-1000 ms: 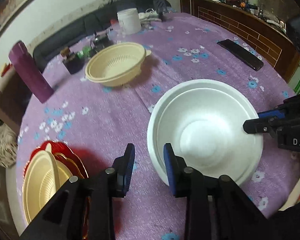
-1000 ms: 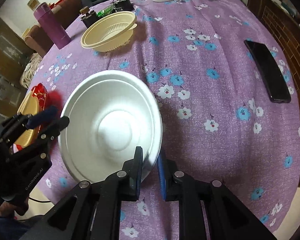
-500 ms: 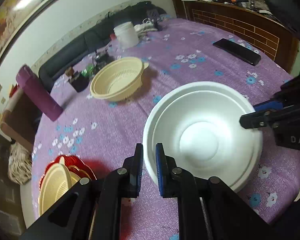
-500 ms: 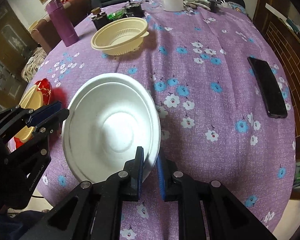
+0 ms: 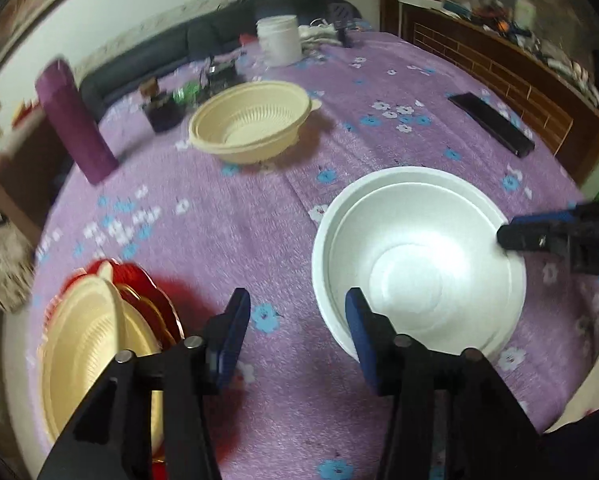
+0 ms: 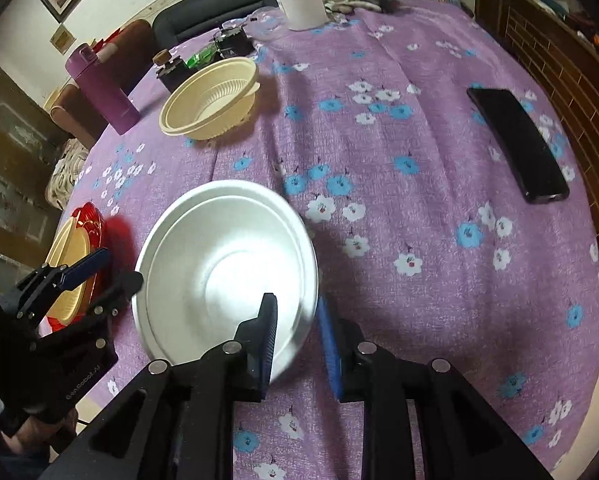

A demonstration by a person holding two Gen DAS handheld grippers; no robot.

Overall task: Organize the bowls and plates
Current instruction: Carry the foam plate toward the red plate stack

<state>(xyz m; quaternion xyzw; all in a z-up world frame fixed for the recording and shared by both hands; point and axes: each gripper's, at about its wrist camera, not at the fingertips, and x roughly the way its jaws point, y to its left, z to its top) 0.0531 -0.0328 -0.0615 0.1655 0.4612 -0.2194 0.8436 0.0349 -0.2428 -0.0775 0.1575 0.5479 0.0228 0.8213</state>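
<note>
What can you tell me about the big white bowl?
The white bowl is round, wide and shallow, with a stepped rim and a flat circle at its bottom. It looks like smooth foam or plastic, and it is empty. It sits upright on the purple flowered tablecloth, near the table's front edge. The right gripper is open with the rim between its fingers. The left gripper is open too, one finger at the opposite rim.

"DA" on right claw (image 5: 555, 236) body, "GenRobot.AI" on left claw (image 6: 99, 276) body

both grippers, left gripper (image 5: 297, 312) and right gripper (image 6: 297, 320), are black frames with silver screws, blue finger pads and white lettering.
</note>
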